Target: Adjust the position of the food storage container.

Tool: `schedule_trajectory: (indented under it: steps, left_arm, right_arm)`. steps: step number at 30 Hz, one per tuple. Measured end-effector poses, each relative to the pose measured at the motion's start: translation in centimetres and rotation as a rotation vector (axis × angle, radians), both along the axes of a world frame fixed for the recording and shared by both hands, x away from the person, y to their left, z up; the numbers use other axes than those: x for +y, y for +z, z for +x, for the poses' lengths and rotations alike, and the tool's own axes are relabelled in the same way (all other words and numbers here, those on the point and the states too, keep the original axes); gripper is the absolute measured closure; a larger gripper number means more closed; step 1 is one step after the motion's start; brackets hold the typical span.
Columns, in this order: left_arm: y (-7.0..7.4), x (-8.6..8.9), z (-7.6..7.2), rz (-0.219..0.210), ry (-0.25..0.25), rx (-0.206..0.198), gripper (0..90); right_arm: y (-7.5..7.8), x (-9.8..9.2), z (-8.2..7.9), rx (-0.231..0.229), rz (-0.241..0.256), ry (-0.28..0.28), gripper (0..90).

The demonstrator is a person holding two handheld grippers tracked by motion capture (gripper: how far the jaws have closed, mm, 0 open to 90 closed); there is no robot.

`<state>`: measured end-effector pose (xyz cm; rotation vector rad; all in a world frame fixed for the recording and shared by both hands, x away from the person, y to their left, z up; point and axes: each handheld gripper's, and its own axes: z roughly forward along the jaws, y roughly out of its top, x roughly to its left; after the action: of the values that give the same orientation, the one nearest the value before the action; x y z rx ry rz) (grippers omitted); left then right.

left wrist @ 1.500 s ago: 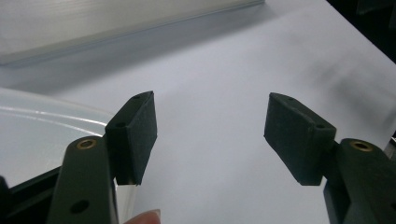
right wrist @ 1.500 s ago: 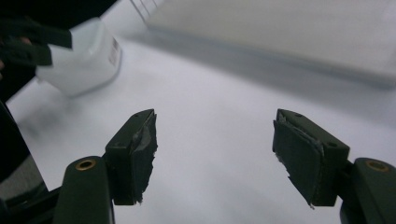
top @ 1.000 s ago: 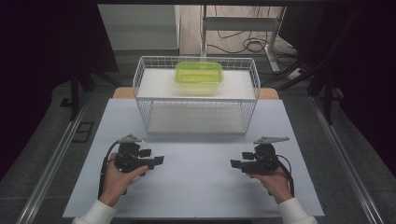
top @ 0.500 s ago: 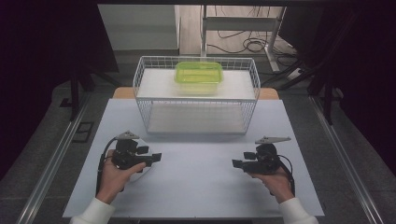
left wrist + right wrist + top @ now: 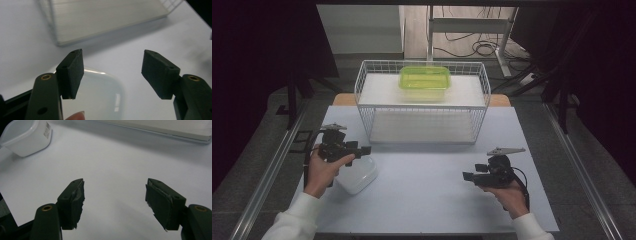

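The white surface (image 5: 427, 200) carries a wire basket (image 5: 422, 107) at its far edge, with a green lidded container (image 5: 424, 82) on top. Near the left edge lies a translucent white container (image 5: 358, 175), just below the left tongs (image 5: 364, 149), whose jaws gape empty above it. The right tongs (image 5: 468, 176), equally open and empty, sit well apart near the right edge, so the left hand (image 5: 323, 169) is likely nearer.

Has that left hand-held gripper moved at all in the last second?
Yes. The left hand-held gripper has moved forward, closer to the wire basket, uncovering a white container.
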<state>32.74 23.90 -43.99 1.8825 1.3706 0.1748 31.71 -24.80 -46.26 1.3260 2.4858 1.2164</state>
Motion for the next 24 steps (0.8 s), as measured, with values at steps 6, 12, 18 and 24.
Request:
schedule_trajectory:
  steps: [6,12,18,24]
  left_arm:
    - [-0.7,2.8,1.2,0.056,0.047,0.037,38.8]
    - [-0.7,4.4,1.3,0.088,0.076,0.052,48.8]
    - [-1.3,5.8,1.8,0.123,0.096,0.075,68.8]
    - [-1.9,5.8,2.4,0.143,0.086,0.099,75.6]
  right_arm:
    - [-0.3,0.3,0.3,0.009,-0.016,0.008,31.3]
    - [-0.4,0.4,0.4,0.007,-0.016,0.015,31.2]
    - [-0.5,0.4,0.5,0.008,-0.019,0.017,31.2]
    - [-0.5,0.4,0.5,0.004,-0.021,0.020,31.2]
